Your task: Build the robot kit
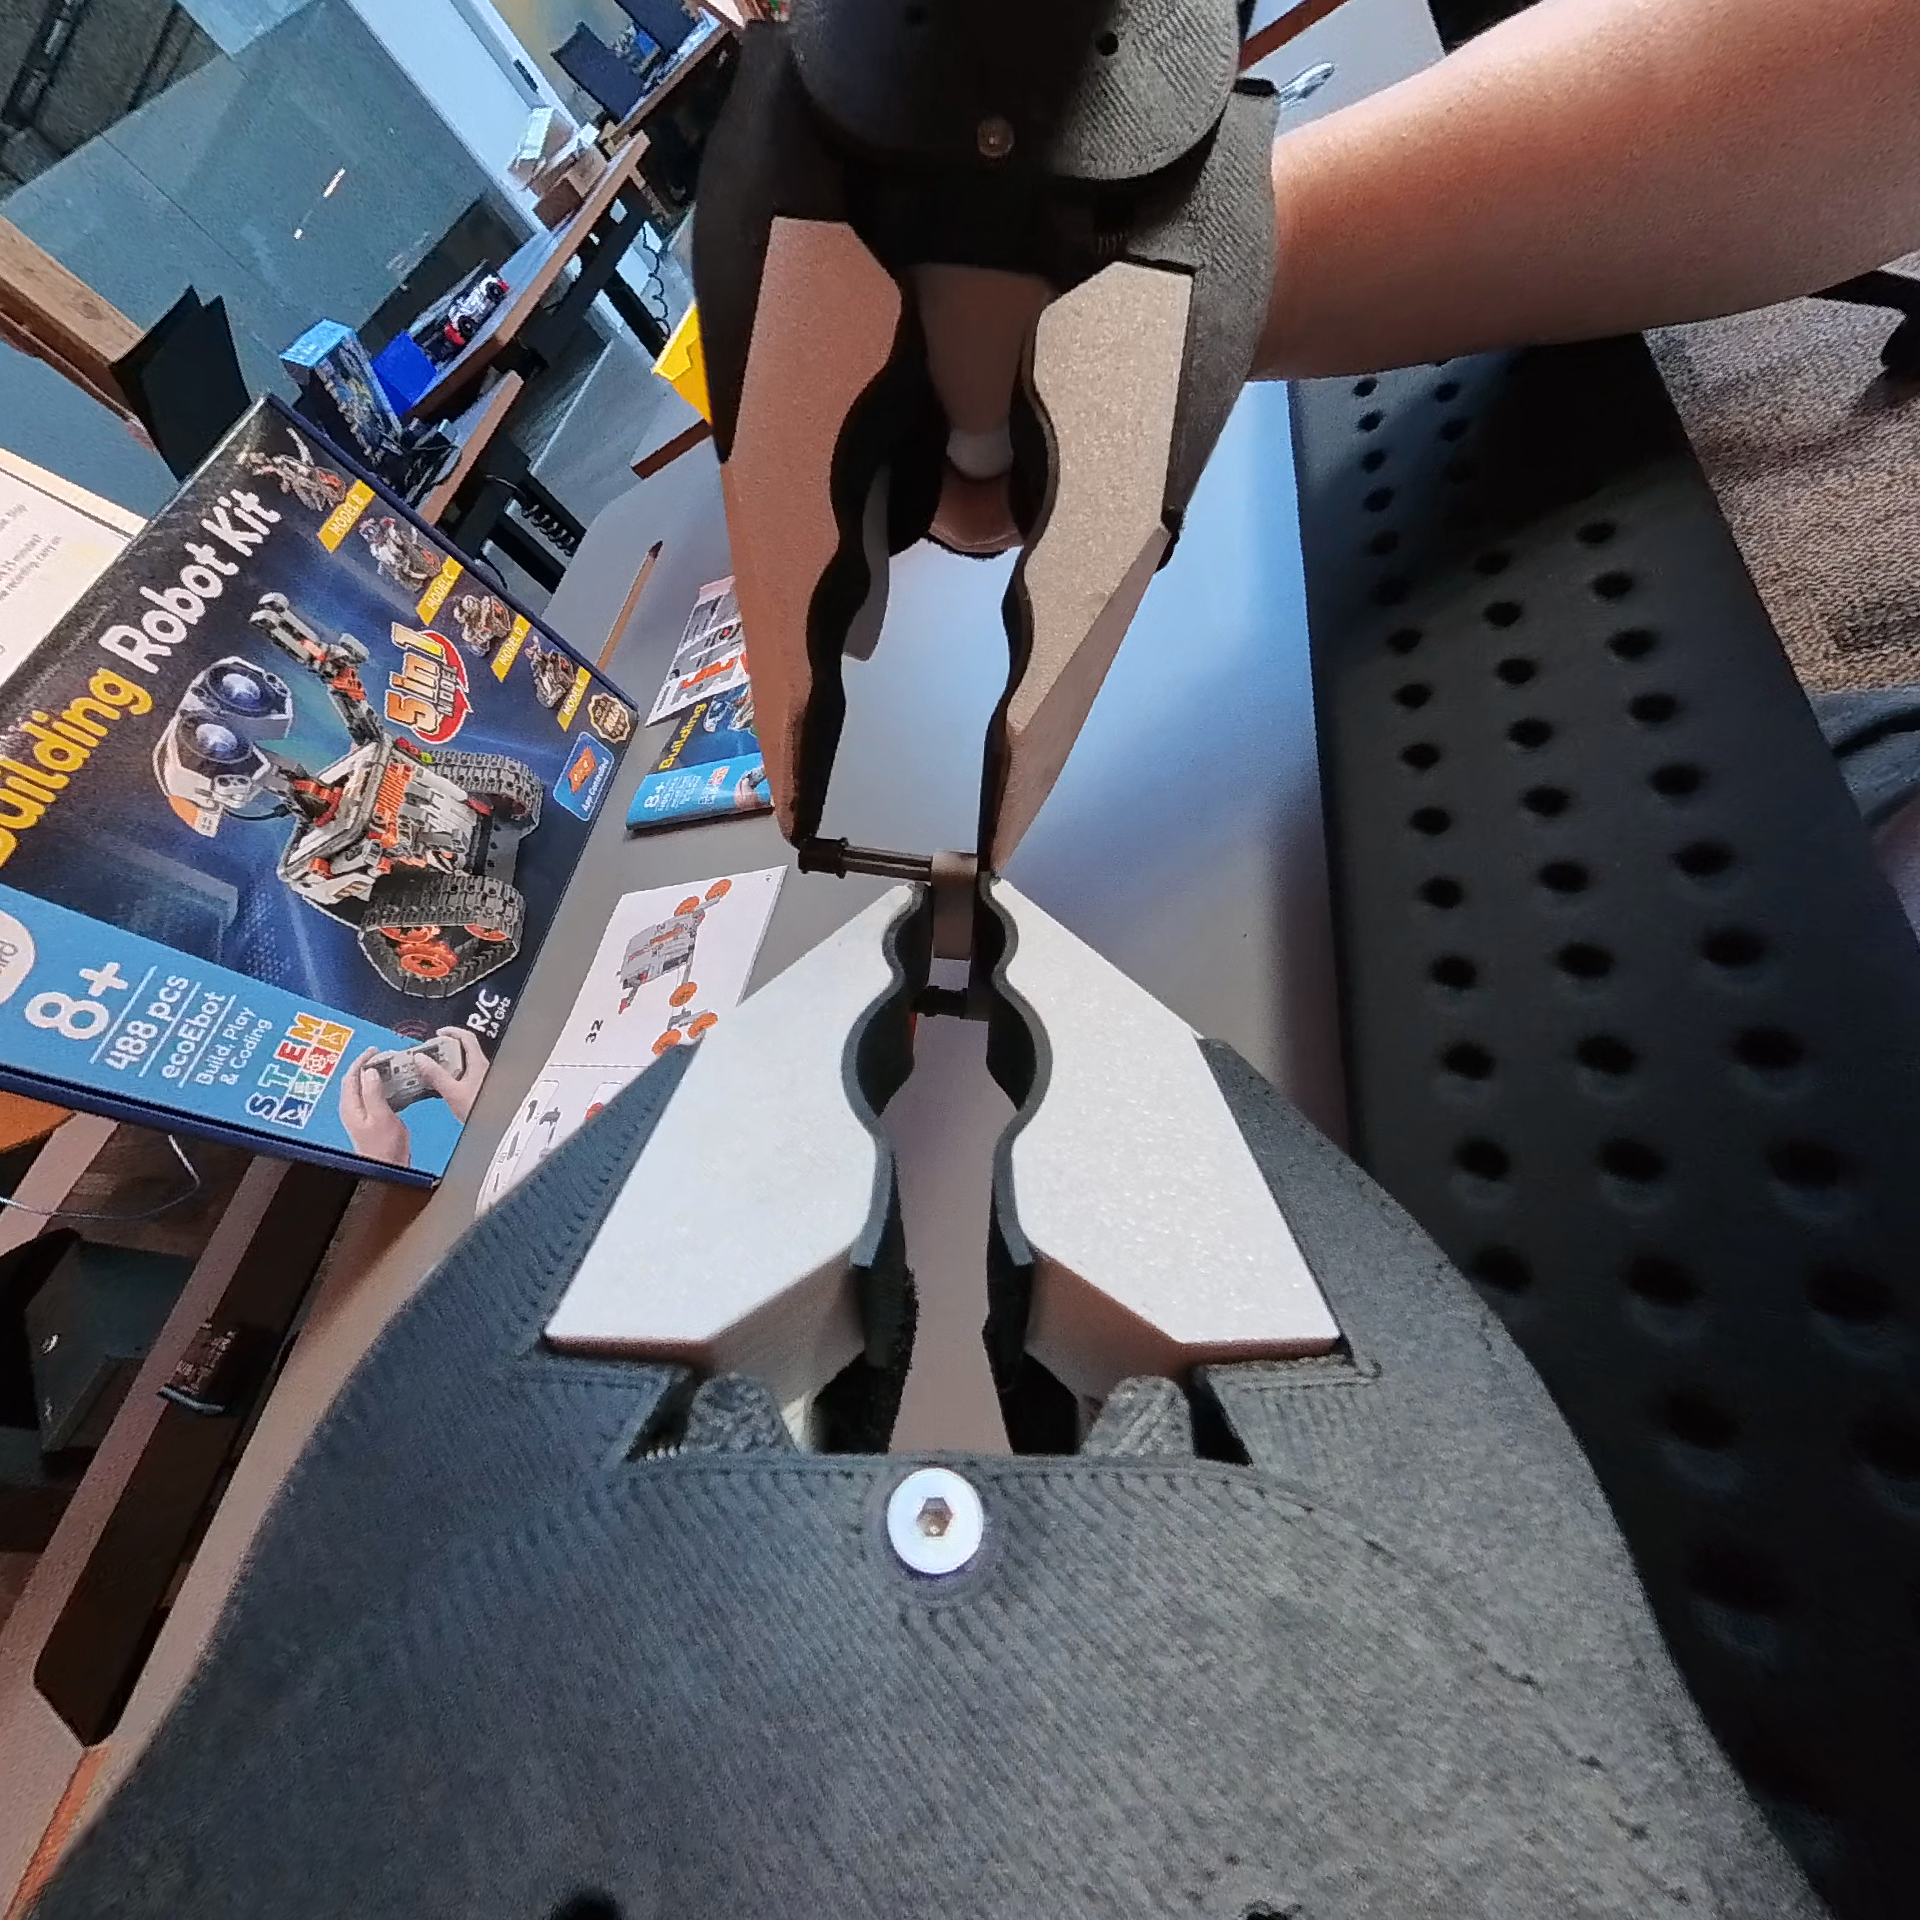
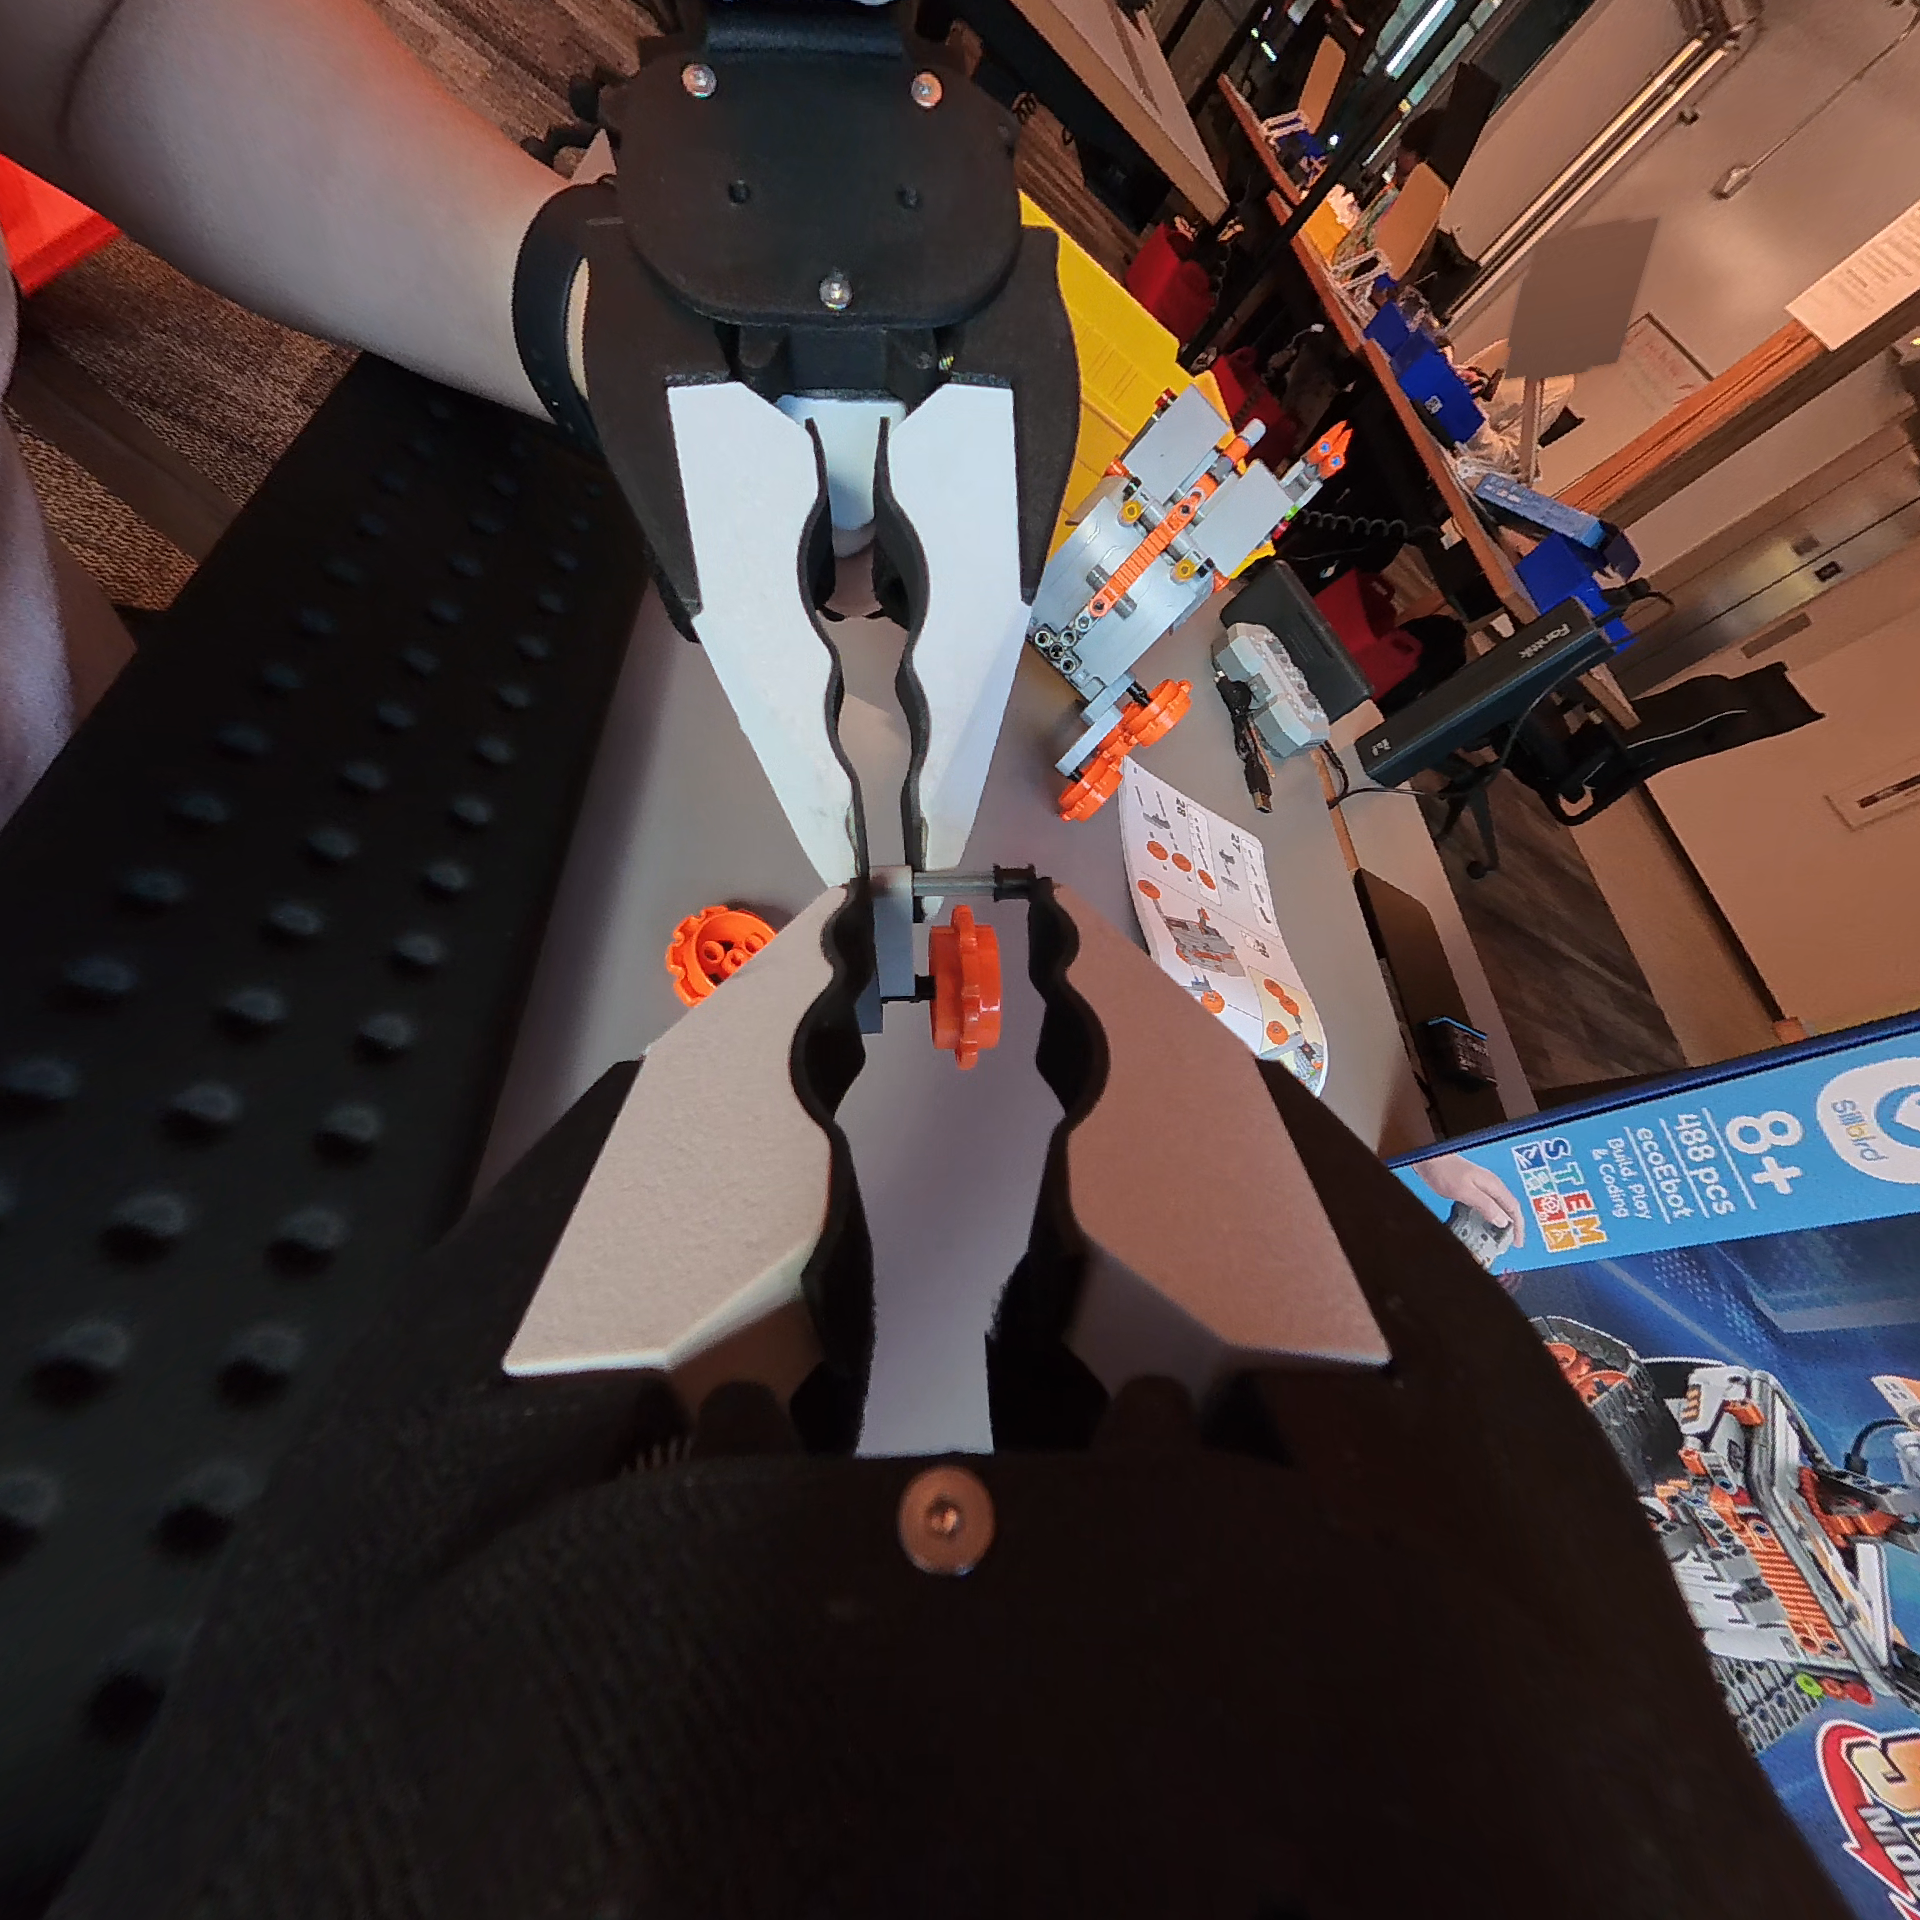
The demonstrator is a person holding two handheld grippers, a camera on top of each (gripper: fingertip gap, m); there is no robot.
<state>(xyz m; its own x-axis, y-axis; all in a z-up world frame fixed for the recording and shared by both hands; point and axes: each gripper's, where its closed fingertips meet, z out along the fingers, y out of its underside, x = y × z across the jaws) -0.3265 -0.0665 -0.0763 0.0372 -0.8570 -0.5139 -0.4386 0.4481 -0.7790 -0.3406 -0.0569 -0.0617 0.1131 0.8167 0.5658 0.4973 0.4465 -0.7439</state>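
Note:
My left gripper (image 1: 951, 899) is shut on a small grey beam (image 1: 951, 930), held above the grey table (image 1: 1195, 623). The right wrist view shows the left gripper (image 2: 890, 868) coming from above, pinching that beam (image 2: 891, 951). An orange gear (image 2: 964, 982) sits on a pin on the beam's side. A thin grey axle (image 2: 951, 881) with a black bush (image 2: 1013, 878) sticks out of the beam's top hole. My right gripper (image 2: 945, 894) spans beam and axle: one tip is against the beam, the other against the bush. It also shows in the left wrist view (image 1: 896, 847), opposite my left gripper.
A blue robot-kit box (image 1: 260, 790) (image 2: 1714, 1247) lies on the table with instruction sheets (image 1: 686, 956) (image 2: 1216, 935). A loose orange gear (image 2: 717, 951), a part-built grey and orange model (image 2: 1153, 561) and a grey control unit (image 2: 1273, 686) lie nearby. A black dotted mat (image 1: 1558, 935) borders the table.

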